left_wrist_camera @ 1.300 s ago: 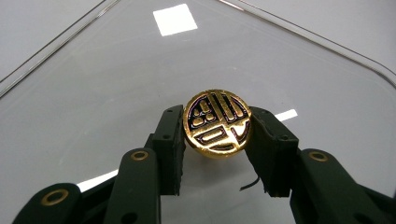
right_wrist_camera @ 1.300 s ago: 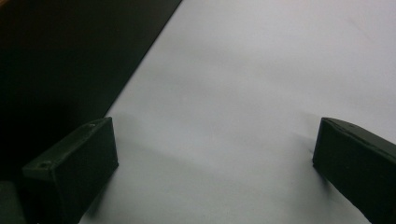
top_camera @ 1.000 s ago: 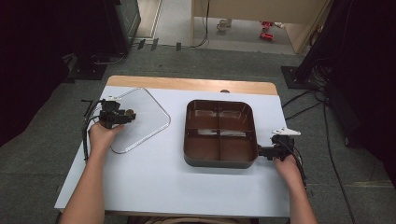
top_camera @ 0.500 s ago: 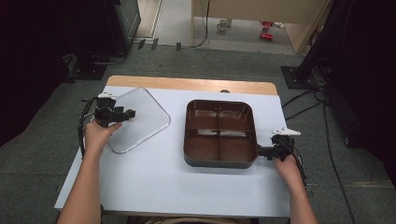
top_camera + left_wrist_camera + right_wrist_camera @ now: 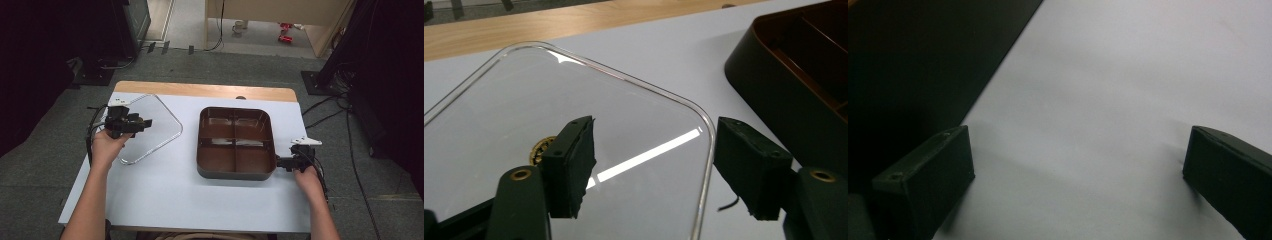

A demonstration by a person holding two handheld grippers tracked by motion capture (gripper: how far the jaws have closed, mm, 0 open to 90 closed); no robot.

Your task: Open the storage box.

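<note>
Lid (image 5: pixel 574 120) of clear, glossy plastic, a flat rounded rectangle with a raised rim, lies on the desk (image 5: pixel 165 195) near its left edge, turned diagonally so one corner points toward the far edge. Above it hangs the left gripper (image 5: pixel 654 170), its black jaws apart and just now opening, nothing pressed between them; the lid's right rim runs below the gap. At the right edge of the desk, the right gripper (image 5: pixel 1078 175) stands wide apart over bare white surface, just beside the dark brown tray (image 5: pixel 235 172), a smooth rounded rectangle with four compartments.
</note>
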